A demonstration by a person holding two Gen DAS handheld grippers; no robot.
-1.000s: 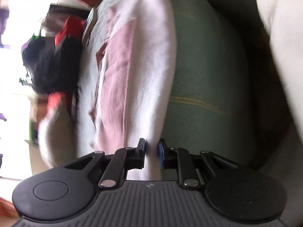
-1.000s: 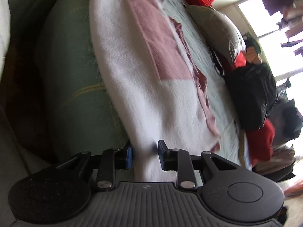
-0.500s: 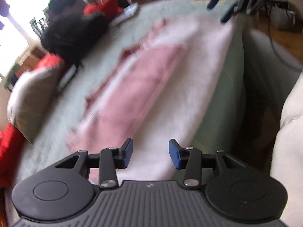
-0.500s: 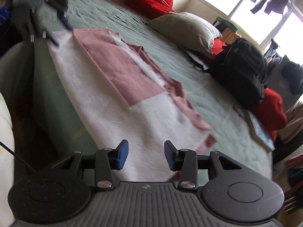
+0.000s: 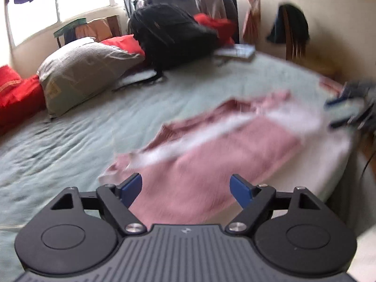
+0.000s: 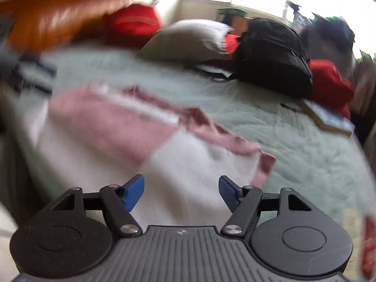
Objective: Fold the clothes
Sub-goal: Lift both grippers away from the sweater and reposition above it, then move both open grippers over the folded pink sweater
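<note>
Both tongs, left point(image 5: 185, 189) and right point(image 6: 181, 191), have let go of the pink-and-white garment point(image 5: 211, 164) and just spread, nothing between them; it lies flat along the bed's point(image 5: 70, 141) edge.

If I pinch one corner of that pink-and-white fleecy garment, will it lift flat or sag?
Probably sag: the pink-and-white fleecy garment drapes limp over the green bedspread, edges rumpled. It likely drags rather than slides. Left gripper and right gripper hold nothing.
</note>
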